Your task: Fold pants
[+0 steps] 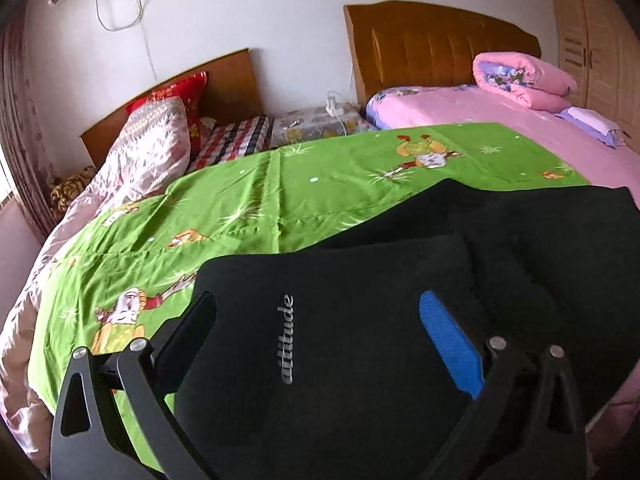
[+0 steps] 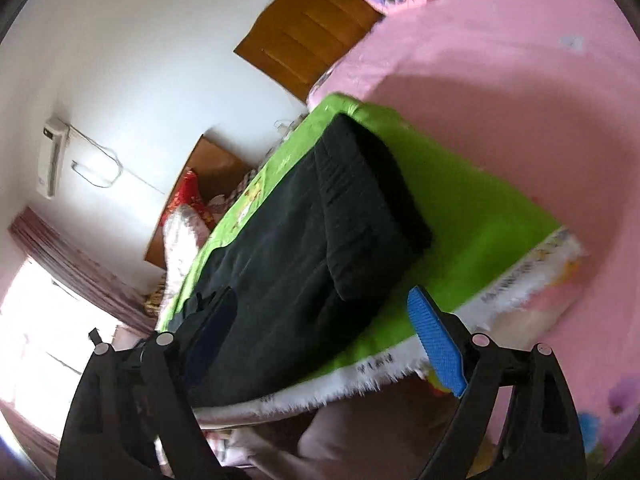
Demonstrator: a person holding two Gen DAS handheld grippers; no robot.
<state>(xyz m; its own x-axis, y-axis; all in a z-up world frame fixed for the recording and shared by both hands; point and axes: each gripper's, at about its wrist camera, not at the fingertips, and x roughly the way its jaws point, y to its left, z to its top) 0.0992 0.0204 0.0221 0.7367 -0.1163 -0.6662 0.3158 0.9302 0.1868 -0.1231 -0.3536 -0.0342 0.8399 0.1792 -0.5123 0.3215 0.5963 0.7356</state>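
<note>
- Already partly folded, the black fabric pants (image 1: 420, 264) lie on a bright green cartoon-print sheet (image 1: 248, 200) spread over the bed, filling the lower centre and right of the left wrist view; one panel with a small silver word printed on it lies doubled over the rest.
- Seen from the right wrist view, the same pants run as a long dark strip from the lower left up to the middle of the frame, with a thicker stacked layer at the far end.
- Over the lettered panel hangs the left gripper (image 1: 320, 316), its jaws wide, the cloth under them and not pinched.
- At the near edge of the green sheet stands the right gripper (image 2: 324, 308), jaws also wide, nothing between them; this view is rolled and blurred.
- My judgement: one fold is laid and a further fold is being set up.
- Next, each gripper needs to close on a corner of the near end, lift both layers together, and carry them across without dragging the stack.
</note>
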